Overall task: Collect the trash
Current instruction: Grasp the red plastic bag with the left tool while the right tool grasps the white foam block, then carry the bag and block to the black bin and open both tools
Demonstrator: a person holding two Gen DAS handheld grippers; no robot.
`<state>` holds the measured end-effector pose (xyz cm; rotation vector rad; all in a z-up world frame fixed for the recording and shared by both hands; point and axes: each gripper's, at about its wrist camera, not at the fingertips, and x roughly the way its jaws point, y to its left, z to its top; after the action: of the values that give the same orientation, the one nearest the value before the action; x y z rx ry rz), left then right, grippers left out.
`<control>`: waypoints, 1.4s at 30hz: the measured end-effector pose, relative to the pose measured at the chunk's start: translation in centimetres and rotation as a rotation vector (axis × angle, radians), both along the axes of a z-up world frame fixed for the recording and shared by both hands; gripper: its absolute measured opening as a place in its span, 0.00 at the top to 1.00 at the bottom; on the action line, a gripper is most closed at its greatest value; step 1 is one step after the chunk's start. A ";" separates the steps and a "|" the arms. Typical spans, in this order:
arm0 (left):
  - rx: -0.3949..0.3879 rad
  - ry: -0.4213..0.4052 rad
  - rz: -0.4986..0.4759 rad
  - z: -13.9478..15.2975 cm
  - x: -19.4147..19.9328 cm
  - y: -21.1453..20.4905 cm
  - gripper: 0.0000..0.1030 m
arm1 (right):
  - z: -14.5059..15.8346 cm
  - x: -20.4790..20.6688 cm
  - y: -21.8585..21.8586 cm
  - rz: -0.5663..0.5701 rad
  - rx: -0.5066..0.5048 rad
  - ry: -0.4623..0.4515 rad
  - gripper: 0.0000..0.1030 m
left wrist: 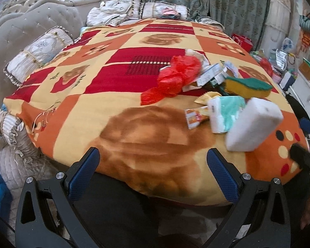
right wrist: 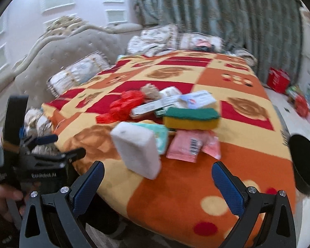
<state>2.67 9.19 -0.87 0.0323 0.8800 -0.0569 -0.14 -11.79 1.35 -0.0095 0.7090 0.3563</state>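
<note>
Both idle: left gripper [left wrist: 153, 172] and right gripper [right wrist: 158, 183] fingers spread, holding nothing; trash pile on blanket [right wrist: 233, 155], white sponge block [right wrist: 137, 149] nearest, leaning tilted

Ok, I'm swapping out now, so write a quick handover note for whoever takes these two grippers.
Left hand-held gripper: open, empty, at the bed's near edge.
Right hand-held gripper: open, empty, facing the pile.
Trash on the blanket: white foam block nearest, tissue pack, pink wrappers, green-yellow sponge, red plastic bag, cartons.
Done: nothing picked up.
Left: collect everything; black round container sits at right.
</note>
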 end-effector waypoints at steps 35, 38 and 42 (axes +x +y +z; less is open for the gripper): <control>0.007 -0.071 -0.209 -0.1 14.2 -2.0 0.02 | -0.8 4.0 -4.3 -0.024 0.009 -0.002 0.50; -0.048 -0.011 -0.230 -1.0 14.9 -1.7 0.49 | -0.4 3.6 -6.4 -0.060 0.008 -0.014 0.50; -0.094 0.015 -0.222 -1.2 14.4 -1.2 0.71 | -0.3 3.4 -9.1 -0.117 0.042 -0.019 0.50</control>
<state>17.05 8.02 -2.06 0.0416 0.8853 -0.3059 3.29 -20.91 1.04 0.0678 0.6804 0.2589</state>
